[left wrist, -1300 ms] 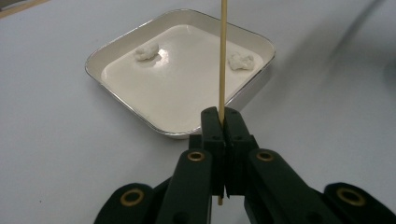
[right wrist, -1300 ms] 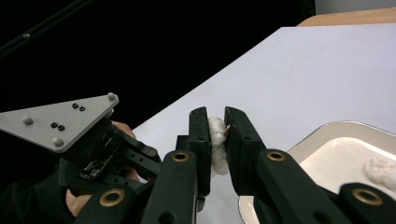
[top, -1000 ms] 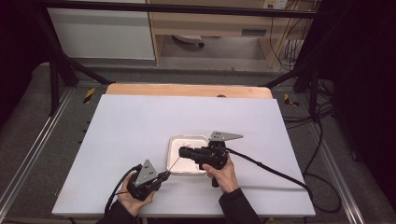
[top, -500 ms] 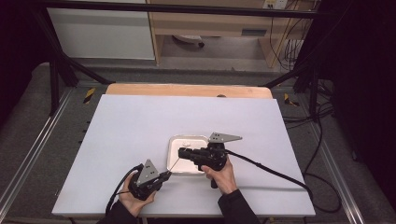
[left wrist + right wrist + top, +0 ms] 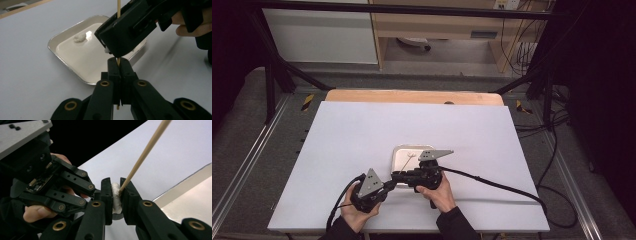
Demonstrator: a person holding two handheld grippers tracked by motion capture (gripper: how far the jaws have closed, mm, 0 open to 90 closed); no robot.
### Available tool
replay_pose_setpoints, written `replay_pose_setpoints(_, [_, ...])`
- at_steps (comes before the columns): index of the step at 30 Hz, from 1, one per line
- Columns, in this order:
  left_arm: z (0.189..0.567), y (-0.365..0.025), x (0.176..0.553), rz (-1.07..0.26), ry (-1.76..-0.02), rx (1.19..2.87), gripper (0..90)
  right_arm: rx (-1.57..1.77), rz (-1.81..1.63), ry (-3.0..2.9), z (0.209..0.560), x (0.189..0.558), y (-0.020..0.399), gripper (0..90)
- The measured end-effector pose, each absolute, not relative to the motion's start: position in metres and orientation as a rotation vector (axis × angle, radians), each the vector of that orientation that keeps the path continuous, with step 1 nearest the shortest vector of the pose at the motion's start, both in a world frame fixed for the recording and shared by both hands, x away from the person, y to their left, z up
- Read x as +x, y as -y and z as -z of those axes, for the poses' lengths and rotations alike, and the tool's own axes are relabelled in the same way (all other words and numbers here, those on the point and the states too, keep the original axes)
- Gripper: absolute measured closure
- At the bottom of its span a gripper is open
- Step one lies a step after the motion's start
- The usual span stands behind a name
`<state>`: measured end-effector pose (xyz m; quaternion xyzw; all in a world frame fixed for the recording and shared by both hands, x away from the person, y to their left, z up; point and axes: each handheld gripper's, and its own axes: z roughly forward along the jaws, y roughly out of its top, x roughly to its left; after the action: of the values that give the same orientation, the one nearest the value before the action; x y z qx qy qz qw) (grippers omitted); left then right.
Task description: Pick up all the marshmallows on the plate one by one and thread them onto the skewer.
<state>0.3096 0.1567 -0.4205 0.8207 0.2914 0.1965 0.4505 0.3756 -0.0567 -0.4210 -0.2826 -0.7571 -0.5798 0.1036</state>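
White table [image 5: 362,130] in a dark room, wooden strip along its far edge, grey floor and metal rails on both sides, shelving behind.

Thin wooden stick [image 5: 118,7] standing near upright at the near edge of the metal tray [image 5: 62,57], just toward the person's side of the table's middle. Lower part of stick clamped between closed jaws of left gripper [image 5: 119,72]; short end showing below the jaws. Left gripper [image 5: 384,187] held low above the table, just beside the tray's near left corner.

White cotton wad [image 5: 116,197] pinched between jaws of right gripper [image 5: 115,195], closed on it; stick [image 5: 145,152] entering the wad at a slant from above. Right gripper [image 5: 399,176] lying level across the tray's near rim, jaws pointing toward left gripper, nearly touching it. In left gripper view, right gripper body [image 5: 135,25] directly in front of stick, hiding its middle part.

Second small white cotton piece [image 5: 79,38] lying loose in the tray's far corner. Another thin stick [image 5: 407,160] resting in the tray [image 5: 398,150] in the high view.

Black cable [image 5: 492,182] trailing from right gripper across the table to the right edge.
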Motion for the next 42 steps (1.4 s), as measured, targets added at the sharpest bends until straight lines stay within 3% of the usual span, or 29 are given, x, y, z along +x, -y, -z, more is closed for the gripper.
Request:
replay_pose_setpoints(3, [0.422,-0.158,0.312,-0.466,-0.734,2.022,89.0,-0.849,1.73,2.229,0.419,0.376,0.055,77.7])
replay_pose_setpoints(8, [0.424,-0.161,0.315,-0.459,-0.752,2.029,89.0,-0.861,1.744,2.248,0.413,0.376,0.059,57.6])
replay_pose_setpoints(9, [0.425,-0.162,0.315,-0.46,-0.753,2.031,89.0,-0.875,1.759,2.271,0.411,0.375,0.06,48.1])
replay_pose_setpoints(12, [0.426,-0.166,0.315,-0.451,-0.772,2.021,89.0,-0.939,1.798,2.299,0.403,0.378,0.071,45.6])
replay_pose_setpoints(21, [0.427,-0.176,0.318,-0.454,-0.761,2.007,88.9,-1.064,1.713,2.51,0.403,0.391,0.094,14.1])
replay_pose_setpoints(27, [0.429,-0.182,0.32,-0.418,-0.769,2.004,88.8,-1.102,1.474,2.697,0.41,0.401,0.102,13.3])
replay_pose_setpoints(42, [0.433,-0.182,0.319,-0.395,-0.822,2.03,88.6,-1.116,1.22,2.839,0.444,0.393,0.103,47.7])
